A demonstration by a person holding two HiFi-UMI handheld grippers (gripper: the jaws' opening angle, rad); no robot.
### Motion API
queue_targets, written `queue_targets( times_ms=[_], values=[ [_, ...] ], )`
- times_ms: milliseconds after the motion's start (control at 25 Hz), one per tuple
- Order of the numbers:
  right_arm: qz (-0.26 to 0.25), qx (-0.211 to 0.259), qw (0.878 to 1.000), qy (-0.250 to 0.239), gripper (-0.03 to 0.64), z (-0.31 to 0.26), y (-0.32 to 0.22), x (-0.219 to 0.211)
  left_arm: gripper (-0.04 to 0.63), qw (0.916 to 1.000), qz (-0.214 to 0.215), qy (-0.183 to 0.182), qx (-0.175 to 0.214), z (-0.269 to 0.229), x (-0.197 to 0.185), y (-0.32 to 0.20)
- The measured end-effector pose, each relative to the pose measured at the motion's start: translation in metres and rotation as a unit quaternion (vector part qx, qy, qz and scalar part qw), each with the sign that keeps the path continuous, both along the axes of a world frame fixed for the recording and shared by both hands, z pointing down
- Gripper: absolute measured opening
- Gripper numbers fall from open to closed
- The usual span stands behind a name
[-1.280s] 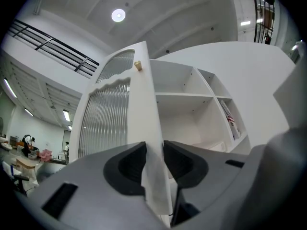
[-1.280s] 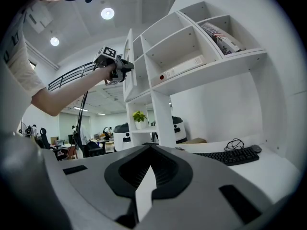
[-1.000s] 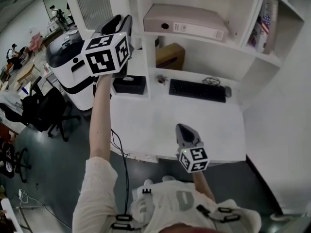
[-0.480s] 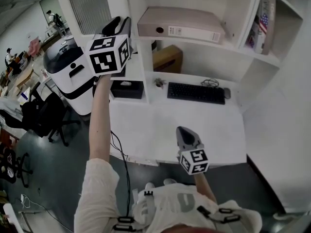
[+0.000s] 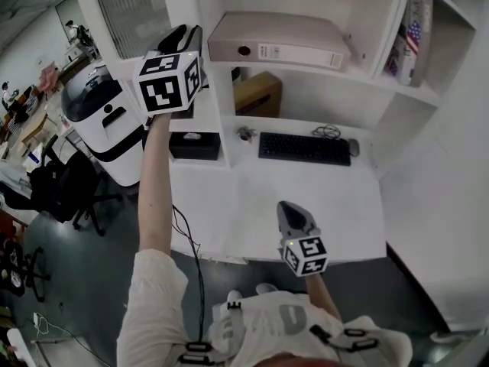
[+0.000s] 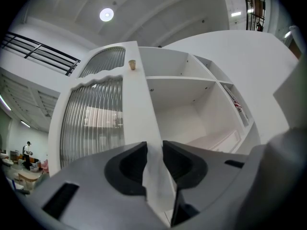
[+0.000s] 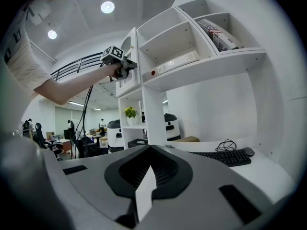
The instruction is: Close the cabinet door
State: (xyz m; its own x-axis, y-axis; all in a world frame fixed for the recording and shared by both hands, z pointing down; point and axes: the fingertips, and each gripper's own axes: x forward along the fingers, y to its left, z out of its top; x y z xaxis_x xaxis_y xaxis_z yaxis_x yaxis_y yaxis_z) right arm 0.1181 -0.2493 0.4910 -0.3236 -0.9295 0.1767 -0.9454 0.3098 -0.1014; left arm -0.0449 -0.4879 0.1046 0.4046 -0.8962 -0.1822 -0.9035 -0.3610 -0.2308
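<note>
The cabinet door (image 5: 131, 12) is a white frame with ribbed glass, standing ajar at the left of the white shelf unit (image 5: 218, 90). My left gripper (image 5: 186, 35) is raised at arm's length and shut on the door's free edge. In the left gripper view that white edge (image 6: 139, 99) runs up from between the jaws of the left gripper (image 6: 154, 146), with the ribbed pane (image 6: 93, 123) to its left and open shelves to its right. My right gripper (image 5: 294, 209) hangs low over the desk's front, shut and holding nothing. The right gripper (image 7: 151, 150) view shows the left gripper (image 7: 120, 61) at the door.
A grey binder (image 5: 279, 40) lies on the upper shelf, books (image 5: 412, 29) stand at the right. On the white desk (image 5: 252, 197) are a keyboard (image 5: 304, 147), mouse (image 5: 353, 147), cardboard box (image 5: 256, 94) and black box (image 5: 195, 144). A white machine (image 5: 103, 117) and office chair (image 5: 65, 186) stand left.
My left gripper has shifted a little sideways with the door edge in it, and the door has swung slightly. The right gripper has barely moved.
</note>
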Motion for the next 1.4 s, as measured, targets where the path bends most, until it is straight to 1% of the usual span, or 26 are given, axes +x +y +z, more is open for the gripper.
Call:
queue_targets(
  times_ms=[240, 480, 800, 1000, 1280, 1400],
  values=[
    [0.009, -0.007, 1.0, -0.001, 0.005, 0.006, -0.003, 0.005, 0.1, 0.9999, 0.002, 0.011, 0.005, -0.002, 0.003, -0.011],
    [0.017, -0.014, 1.0, -0.008, 0.005, 0.012, -0.003, 0.009, 0.097, 0.9999, -0.004, 0.009, 0.006, -0.001, 0.005, -0.019],
    [0.021, -0.026, 0.999, -0.012, 0.005, 0.016, 0.001, 0.008, 0.097, 0.9999, -0.005, 0.011, 0.01, -0.001, 0.004, -0.018],
    [0.022, -0.03, 0.999, -0.016, 0.005, 0.021, 0.006, 0.006, 0.097, 0.9996, -0.01, 0.018, 0.017, -0.001, 0.005, -0.019],
    [0.02, -0.017, 1.0, -0.011, 0.005, 0.016, 0.003, 0.011, 0.097, 0.9995, -0.015, 0.022, 0.017, -0.001, 0.004, -0.019],
    [0.014, -0.006, 1.0, -0.01, 0.005, 0.01, 0.0, 0.01, 0.098, 0.9988, -0.034, 0.01, 0.034, -0.001, 0.004, -0.018]
  ],
)
